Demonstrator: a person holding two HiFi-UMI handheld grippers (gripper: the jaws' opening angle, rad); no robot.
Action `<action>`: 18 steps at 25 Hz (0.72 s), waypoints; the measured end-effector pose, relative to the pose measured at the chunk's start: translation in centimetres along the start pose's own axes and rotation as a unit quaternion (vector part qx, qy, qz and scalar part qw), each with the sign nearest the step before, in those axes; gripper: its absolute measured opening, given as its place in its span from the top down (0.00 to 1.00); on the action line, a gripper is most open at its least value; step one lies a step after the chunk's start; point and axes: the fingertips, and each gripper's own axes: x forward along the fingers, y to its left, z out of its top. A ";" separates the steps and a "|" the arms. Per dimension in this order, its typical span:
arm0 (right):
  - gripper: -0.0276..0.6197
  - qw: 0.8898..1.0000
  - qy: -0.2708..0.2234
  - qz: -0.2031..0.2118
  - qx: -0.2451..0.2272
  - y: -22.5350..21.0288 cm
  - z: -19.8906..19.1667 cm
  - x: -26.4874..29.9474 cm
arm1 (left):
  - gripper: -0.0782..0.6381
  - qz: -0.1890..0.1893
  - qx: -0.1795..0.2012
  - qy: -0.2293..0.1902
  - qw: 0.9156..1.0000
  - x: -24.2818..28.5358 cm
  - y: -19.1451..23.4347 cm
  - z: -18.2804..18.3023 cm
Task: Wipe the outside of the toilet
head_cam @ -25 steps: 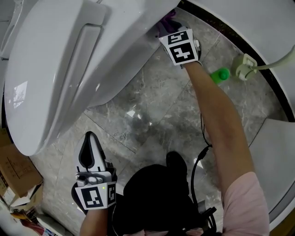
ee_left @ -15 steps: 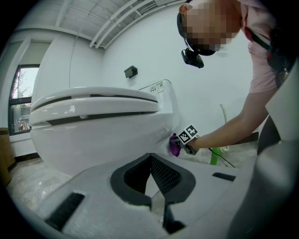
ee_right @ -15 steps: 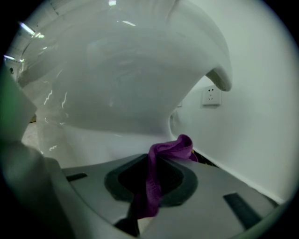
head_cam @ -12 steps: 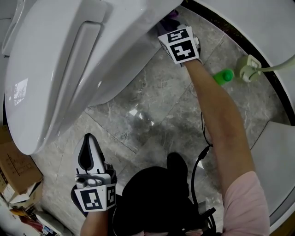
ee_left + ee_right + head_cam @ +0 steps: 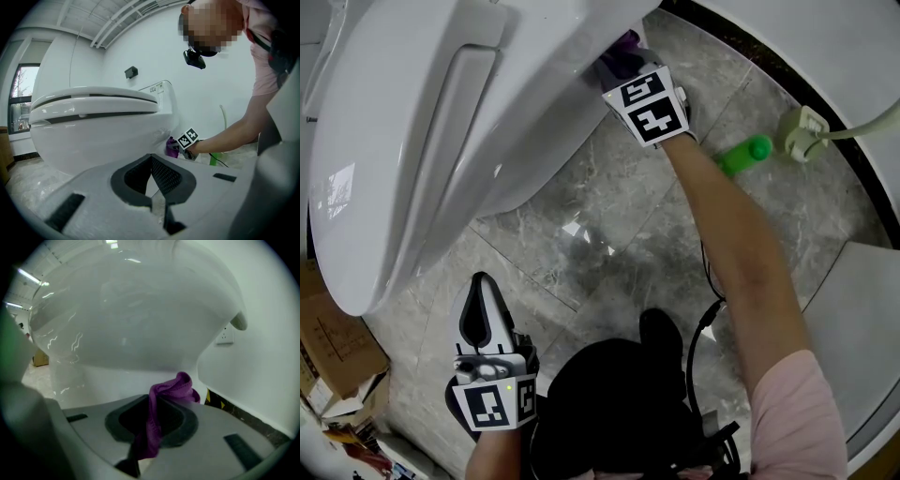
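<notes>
The right gripper (image 5: 152,401) holds a crumpled purple cloth (image 5: 161,413): its fingers are closed narrow on the fabric, and a bunch of the cloth stands out past the fingertips. This bunch is pressed on the lower outside wall of the white ceramic toilet (image 5: 131,324), which rises just in front of the fingers and above them. In the head view these fingers are hidden under the edge of the toilet bowl.

The left gripper (image 5: 151,159) is low and well apart from the cloth. Its fingers meet at the tips and nothing is between them. They point to the toilet, which is beyond the fingertips and not touched. Under the fingers is the grey marble floor (image 5: 609,216). A green plastic bottle (image 5: 742,153) lies on the floor beside the right forearm.
</notes>
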 end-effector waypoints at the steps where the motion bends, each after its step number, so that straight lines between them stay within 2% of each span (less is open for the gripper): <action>1: 0.87 1.000 0.000 0.003 0.000 0.3 0.0 0.0 | 0.88 -0.001 -0.001 -0.001 1.000 0.0 0.0 0.0; 18: 0.87 0.999 -0.002 0.046 -0.001 5.5 -0.1 -0.8 | 0.88 -0.002 -0.005 -0.005 1.000 -0.8 0.6 -0.4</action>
